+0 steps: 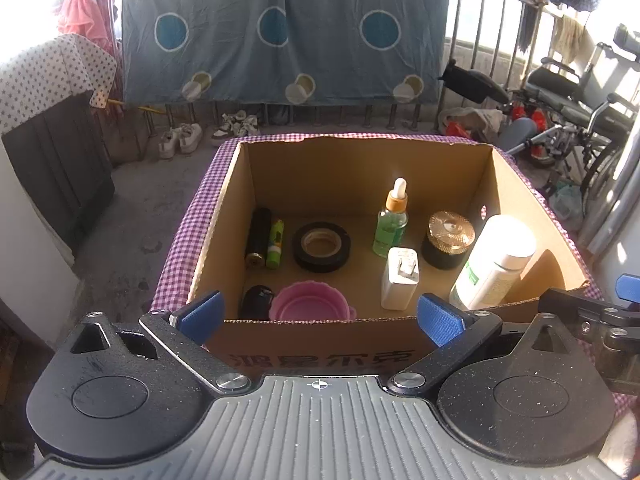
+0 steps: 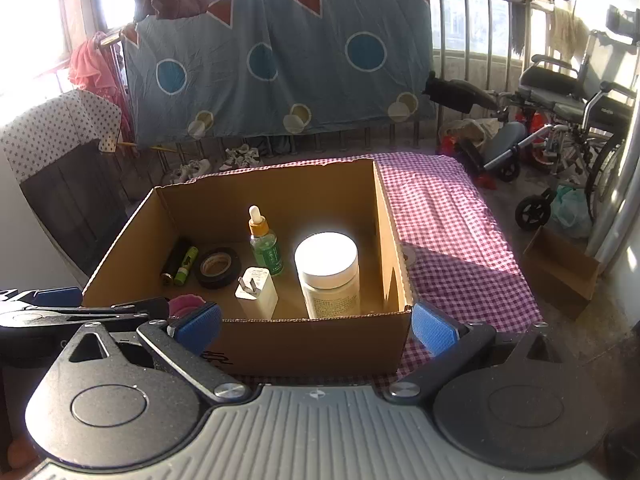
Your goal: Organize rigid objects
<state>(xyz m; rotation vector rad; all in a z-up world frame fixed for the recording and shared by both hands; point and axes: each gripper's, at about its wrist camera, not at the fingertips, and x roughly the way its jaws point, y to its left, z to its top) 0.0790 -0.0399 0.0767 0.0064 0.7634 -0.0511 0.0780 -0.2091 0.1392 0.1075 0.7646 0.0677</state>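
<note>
An open cardboard box point(image 1: 224, 208) point(image 2: 392, 240) holds several objects. They include a white bottle point(image 1: 494, 262) point(image 2: 330, 276), a green dropper bottle point(image 1: 391, 220) point(image 2: 266, 246), a white charger point(image 1: 400, 278) point(image 2: 256, 292), black tape point(image 1: 321, 246) point(image 2: 218, 267), a gold-lidded black jar point(image 1: 448, 240), a pink cup point(image 1: 312, 302), a green tube point(image 1: 275, 243) point(image 2: 186, 265) and a black cylinder point(image 1: 258, 236). My left gripper point(image 1: 320, 316) is open in front of the box's near wall, nothing between its fingers. My right gripper point(image 2: 316, 326) is open too, at the near right corner, empty.
The box rests on a purple checked cloth point(image 2: 452, 232) point(image 1: 180, 240). A small cardboard box point(image 2: 560, 276) stands on the floor at right, with a wheelchair point(image 2: 572, 120) behind it. A blue sheet point(image 1: 280, 32) hangs on the railing. A dark cabinet point(image 1: 56, 168) is at left.
</note>
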